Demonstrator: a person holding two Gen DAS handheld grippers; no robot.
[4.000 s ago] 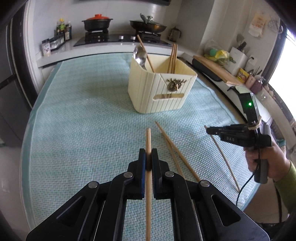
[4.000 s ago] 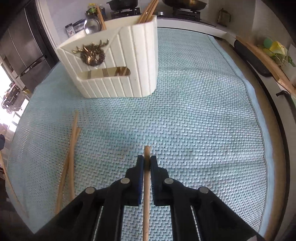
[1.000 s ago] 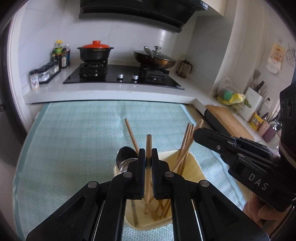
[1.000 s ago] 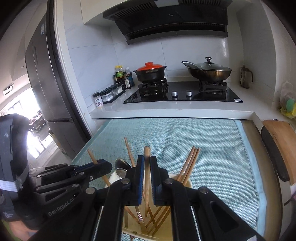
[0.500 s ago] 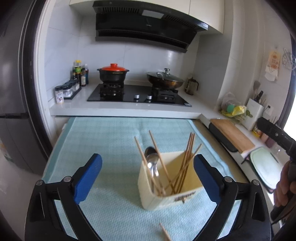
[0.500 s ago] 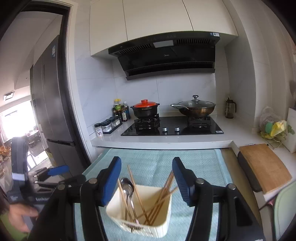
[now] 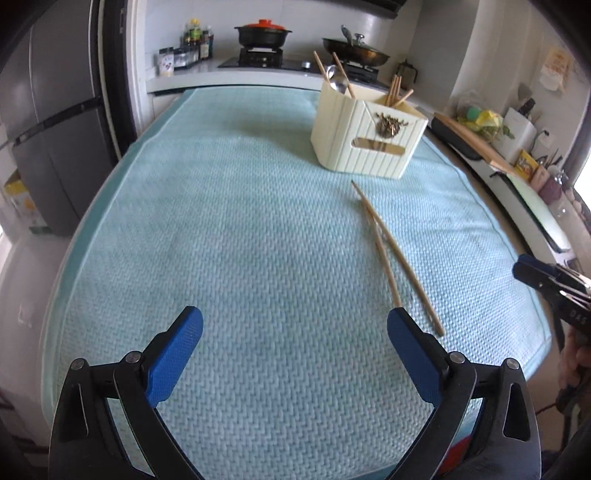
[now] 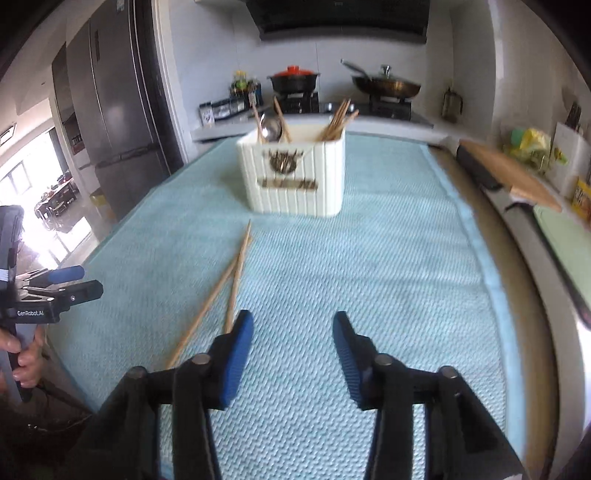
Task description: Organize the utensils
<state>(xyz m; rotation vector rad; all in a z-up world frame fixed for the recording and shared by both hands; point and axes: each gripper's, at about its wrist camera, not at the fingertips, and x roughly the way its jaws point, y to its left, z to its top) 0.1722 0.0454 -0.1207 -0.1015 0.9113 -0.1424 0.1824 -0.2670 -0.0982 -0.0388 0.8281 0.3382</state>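
Note:
A cream ribbed utensil holder (image 7: 367, 138) (image 8: 293, 177) stands on the teal mat, holding several wooden chopsticks and a metal spoon (image 7: 338, 83). Two loose chopsticks (image 7: 393, 254) (image 8: 231, 282) lie crossed on the mat in front of it. My left gripper (image 7: 295, 332) is open and empty, low over the mat's near side, left of the chopsticks. My right gripper (image 8: 291, 332) is open and empty, just right of the chopsticks' near ends. It also shows at the right edge of the left wrist view (image 7: 546, 280).
The teal mat (image 7: 221, 240) covers the table. Behind are a stove with a red-lidded pot (image 7: 263, 33) and a wok (image 7: 356, 53), and spice jars (image 7: 184, 51). A cutting board (image 8: 513, 177) lies on the right counter. A fridge (image 8: 114, 110) stands left.
Both grippers let go of their chopsticks into the holder, opened, and have come down from above it to low over the mat near the two loose chopsticks.

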